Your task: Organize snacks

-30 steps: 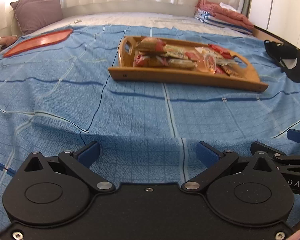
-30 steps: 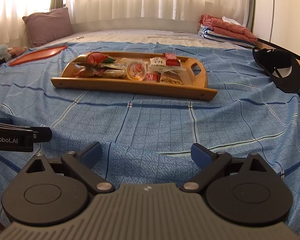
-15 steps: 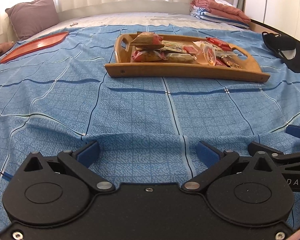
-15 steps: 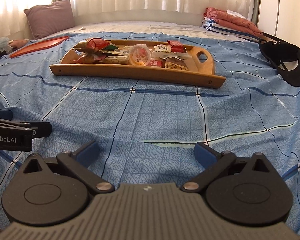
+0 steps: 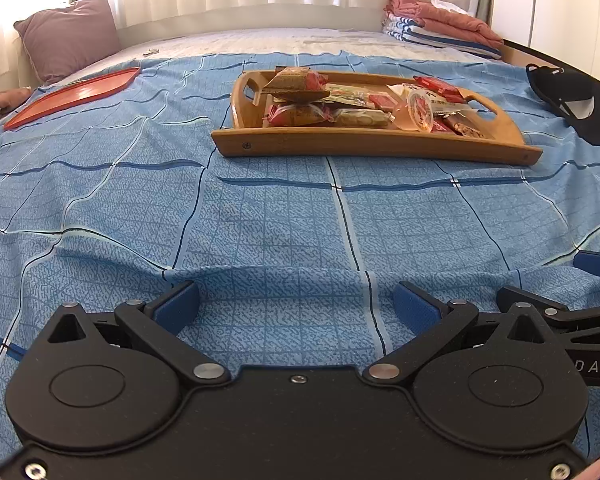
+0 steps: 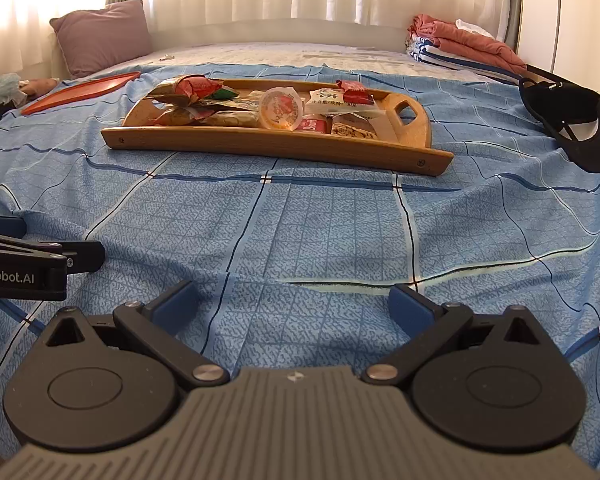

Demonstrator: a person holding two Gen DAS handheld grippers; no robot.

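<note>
Wooden tray (image 6: pixel 260 142) | mixed red/tan snack packs (image 6: pixel 276 110) heaped | on blue bedsheet (image 6: pixel 320 220)

"nrobot.ai" stood in white on the left gripper (image 6: pixel 40 256), cut off at the frame edge; "das" showed on the right gripper (image 5: pixel 572 308); the snack (image 6: pixel 324 101) wrappers' print was too small to read.

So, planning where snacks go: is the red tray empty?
Looks empty: the flat red tray shows only bare surface; its far end is foreshortened.
</note>
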